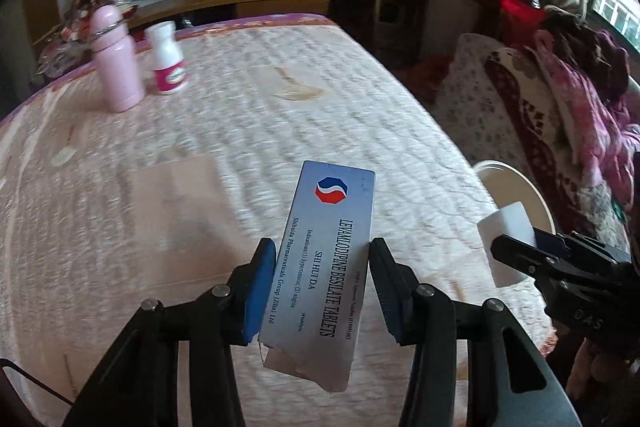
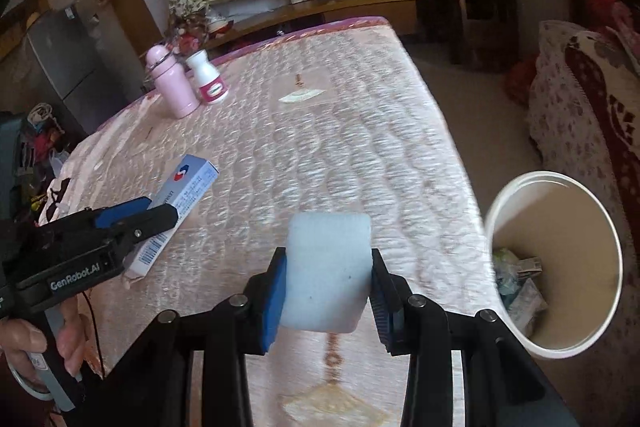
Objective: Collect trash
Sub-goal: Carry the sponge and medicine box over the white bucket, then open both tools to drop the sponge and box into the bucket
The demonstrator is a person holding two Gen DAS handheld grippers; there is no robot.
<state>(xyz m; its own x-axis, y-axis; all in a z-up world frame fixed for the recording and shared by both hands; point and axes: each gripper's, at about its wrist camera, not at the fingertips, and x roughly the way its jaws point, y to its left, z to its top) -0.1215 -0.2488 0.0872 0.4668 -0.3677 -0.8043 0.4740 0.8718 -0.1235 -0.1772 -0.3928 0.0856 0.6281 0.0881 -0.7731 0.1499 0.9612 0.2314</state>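
Observation:
My left gripper [image 1: 322, 259] is shut on a flat silver medicine box [image 1: 326, 247] with a red and blue logo, held above the pink quilted bed [image 1: 240, 131]. The same medicine box [image 2: 180, 203] shows at the left of the right wrist view, in the left gripper [image 2: 160, 213]. My right gripper [image 2: 329, 269] is shut on a white foam block [image 2: 328, 267], squeezed between the blue pads. That foam block [image 1: 506, 239] and the right gripper [image 1: 516, 251] show at the right edge of the left wrist view. A white bin [image 2: 560, 207] with trash inside stands beside the bed, to the right.
A pink bottle [image 1: 114, 59] and a white bottle with a pink label [image 1: 168, 57] stand at the far left of the bed. A flat paper scrap [image 2: 302, 95] lies farther back. A covered sofa [image 2: 580, 107] stands right of the bin. A hand [image 2: 28, 347] grips the left handle.

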